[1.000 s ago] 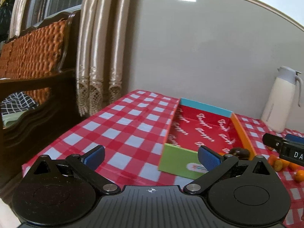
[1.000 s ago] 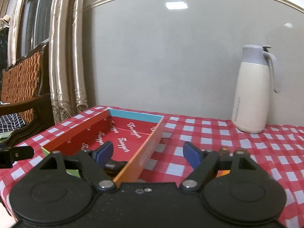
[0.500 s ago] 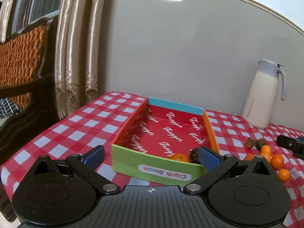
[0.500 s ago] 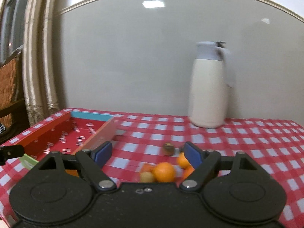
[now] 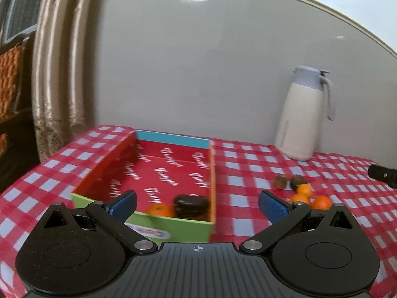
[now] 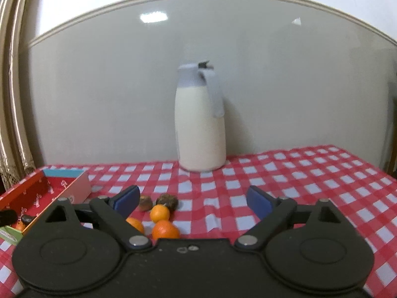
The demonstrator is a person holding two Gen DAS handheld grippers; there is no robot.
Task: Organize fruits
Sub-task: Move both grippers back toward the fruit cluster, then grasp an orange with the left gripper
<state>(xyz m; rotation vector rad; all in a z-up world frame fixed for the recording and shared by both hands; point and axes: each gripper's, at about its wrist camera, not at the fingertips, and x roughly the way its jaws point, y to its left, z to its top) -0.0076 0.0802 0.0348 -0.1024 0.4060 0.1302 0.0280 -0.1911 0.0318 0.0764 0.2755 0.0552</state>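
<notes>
- Left gripper (image 5: 197, 204) has its jaws spread wide with nothing between the blue pads, hovering right over the near green end of the cardboard box (image 5: 173, 228).
- Inside that box, tucked into the near right corner, there's one orange (image 5: 158, 209) and a dark brown fruit (image 5: 191, 204) touching it. It's blurry, so I can't say what kind the dark one is.
- Right gripper (image 6: 192, 200) is also wide open and holding nothing, aimed at the loose pile on the red checked tablecloth (image 6: 310, 173).
- The pile sits just past the right gripper's left finger: three small oranges (image 6: 160, 213) bunched together, and two brownish round fruits (image 6: 167, 200) right behind them. All of it is out on the cloth, just beside the box's right wall.
- Further back, a cream thermos jug (image 6: 199, 126) with a grey lid stands upright against the wall.
- Beige curtains (image 5: 62, 74) hang off to the left of the table.
</notes>
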